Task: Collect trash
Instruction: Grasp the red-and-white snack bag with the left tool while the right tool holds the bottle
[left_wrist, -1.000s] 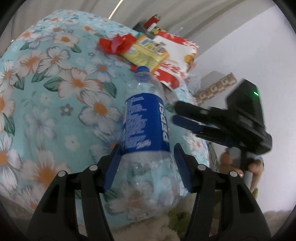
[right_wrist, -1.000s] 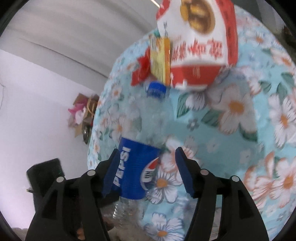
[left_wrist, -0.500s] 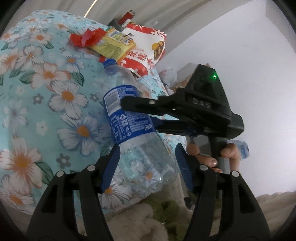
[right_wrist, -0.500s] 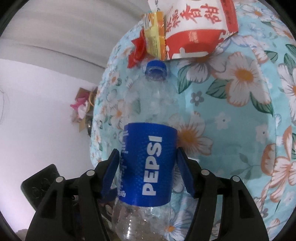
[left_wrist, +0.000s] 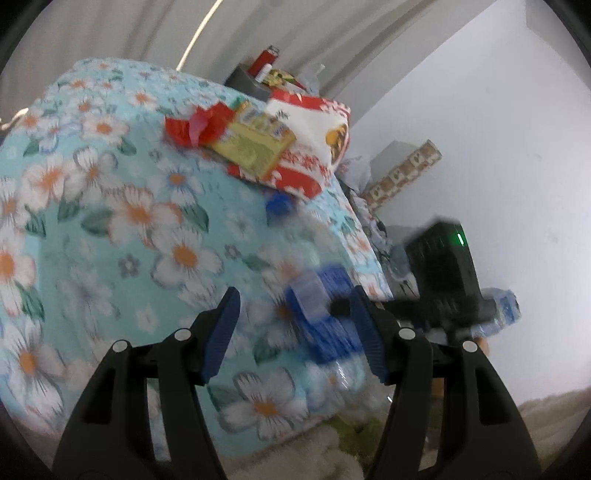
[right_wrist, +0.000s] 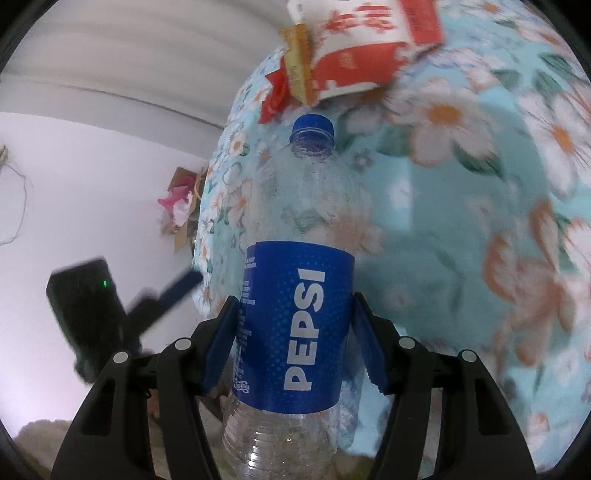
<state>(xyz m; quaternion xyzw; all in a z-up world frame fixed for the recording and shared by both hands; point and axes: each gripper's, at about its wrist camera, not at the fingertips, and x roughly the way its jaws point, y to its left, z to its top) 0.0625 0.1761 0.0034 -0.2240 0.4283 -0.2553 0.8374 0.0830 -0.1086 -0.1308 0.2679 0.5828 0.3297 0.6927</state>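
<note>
Over the floral bed (right_wrist: 461, 229) | right hand-held gripper (right_wrist: 293, 332) grips Pepsi bottle (right_wrist: 295, 325) at label | left hand-held gripper (left_wrist: 295, 332) empty, jaws apart | advice: squeeze evenly, lift clear.

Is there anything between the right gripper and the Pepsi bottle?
Nothing visible. The Pepsi bottle already sits between the right gripper's fingers, label level with the pads; whether they press on it is unclear. The left gripper stands off to the side.
</note>
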